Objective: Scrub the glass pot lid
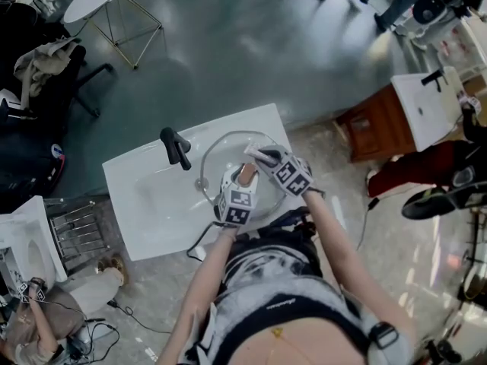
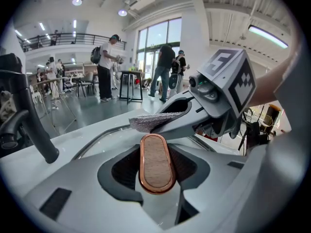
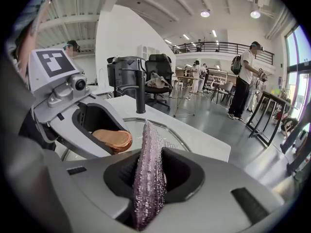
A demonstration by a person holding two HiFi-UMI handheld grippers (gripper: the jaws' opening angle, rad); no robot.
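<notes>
Currently: left gripper (image 1: 245, 176) clamping knob (image 2: 157, 163), steadying lid (image 1: 224, 157) in sink (image 1: 144, 198). Right gripper (image 1: 262, 157) squeezing pad (image 3: 148, 174) over glass; contact unclear. No suds showing; scrubbing apparently mostly remaining.

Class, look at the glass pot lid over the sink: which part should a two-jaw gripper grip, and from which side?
The oval knob at the centre of the glass pot lid, from the person's side: it stands proud and narrow, while the glass is broad and curved. The left gripper grips it so.
</notes>
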